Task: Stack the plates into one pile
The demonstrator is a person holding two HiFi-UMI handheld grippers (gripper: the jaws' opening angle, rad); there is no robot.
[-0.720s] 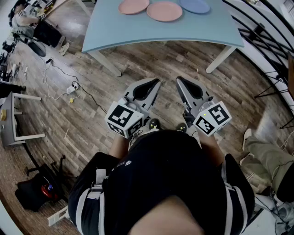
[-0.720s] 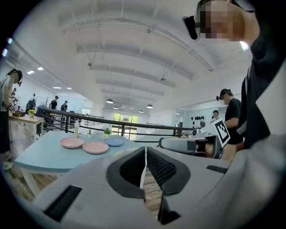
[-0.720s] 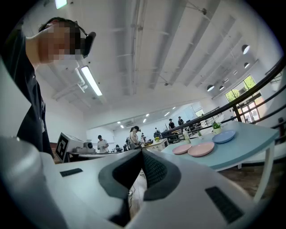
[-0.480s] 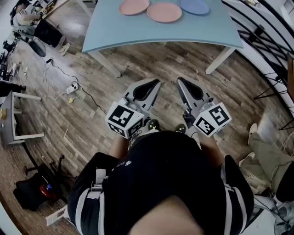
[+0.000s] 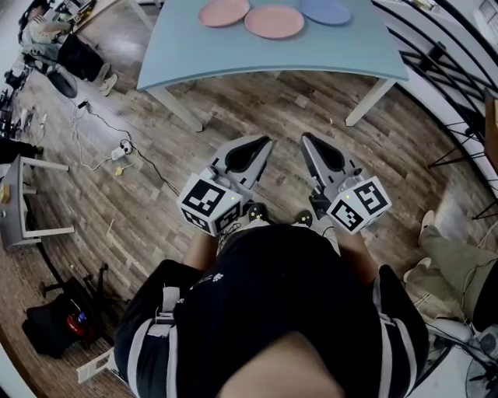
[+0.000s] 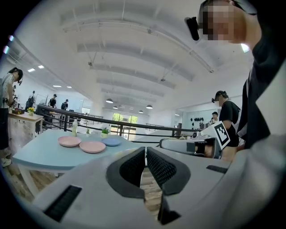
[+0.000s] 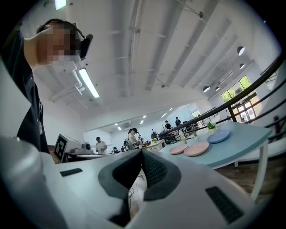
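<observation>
Three plates lie side by side on the far part of the light blue table [image 5: 233,54]: a pink plate [image 5: 224,11] at the left, a second pink plate [image 5: 274,21] in the middle, a blue plate [image 5: 325,10] at the right. The left gripper view shows them low on the left: pink plate [image 6: 69,141], pink plate [image 6: 92,146], blue plate [image 6: 111,142]. My left gripper [image 5: 263,142] and right gripper [image 5: 308,138] are held close to my body over the wooden floor, well short of the table. Both are shut and hold nothing.
A small white table [image 5: 23,194] stands at the left. Cables and a power strip [image 5: 117,148] lie on the floor, and a black bag [image 5: 62,322] sits at the lower left. Another person's leg [image 5: 459,249] is at the right. A black railing [image 5: 443,54] runs behind the table.
The table and plates have slid slightly up in the head view. The other person's foot at the right has shifted. Both grippers stay shut and close together.
</observation>
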